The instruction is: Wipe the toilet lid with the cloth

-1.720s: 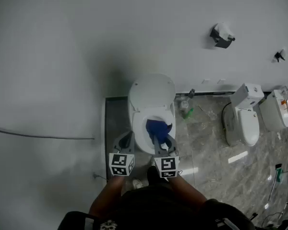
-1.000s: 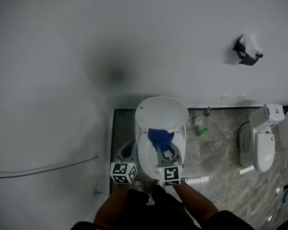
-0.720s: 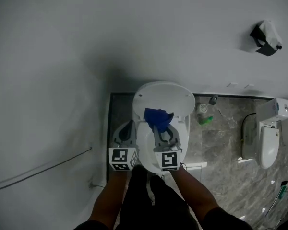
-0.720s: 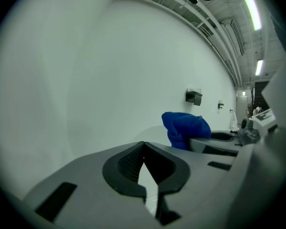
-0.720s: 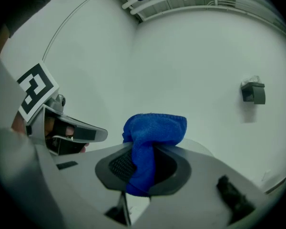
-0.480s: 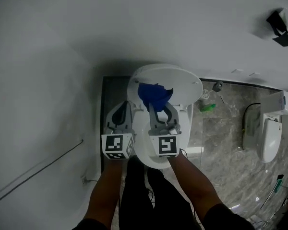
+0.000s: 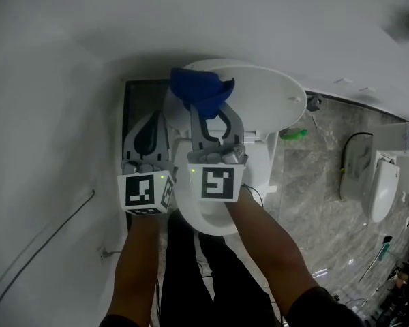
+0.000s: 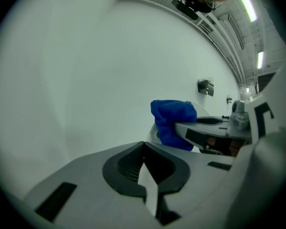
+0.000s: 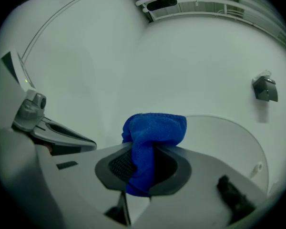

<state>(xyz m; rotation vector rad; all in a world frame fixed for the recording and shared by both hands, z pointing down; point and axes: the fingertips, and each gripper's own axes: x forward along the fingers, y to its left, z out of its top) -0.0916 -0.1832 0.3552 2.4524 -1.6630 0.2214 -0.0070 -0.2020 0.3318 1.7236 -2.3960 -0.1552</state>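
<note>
Gripping cloth: right gripper (image 9: 142,163), jaws clamped tight on a bunched fold of the blue cloth (image 9: 152,128); wad bulging out past the tips.
Cloth place: in front of the raised toilet lid (image 7: 276,101), over its upper left edge in the head view; contact with the lid not readable.
Left gripper (image 8: 144,149): jaws fully together, nothing between them; just left of the lid, close beside the right gripper, apart from the lid.
Toilet lid: white, oval, standing up against the pale wall (image 7: 191,19).
Toilet bowl (image 7: 206,221): white rim directly below the lid, partly covered by the marker cubes (image 7: 218,182).
Paper holder (image 9: 265,88): dark, fixed to the wall, above and well right of the lid.
Green bottle (image 7: 294,134): lying on the grey marbled floor (image 7: 307,196), just right of the lid.
Second toilet (image 7: 378,189): white, well right of the lid.
Forearms (image 7: 273,251): bare, reaching toward the lid.
</note>
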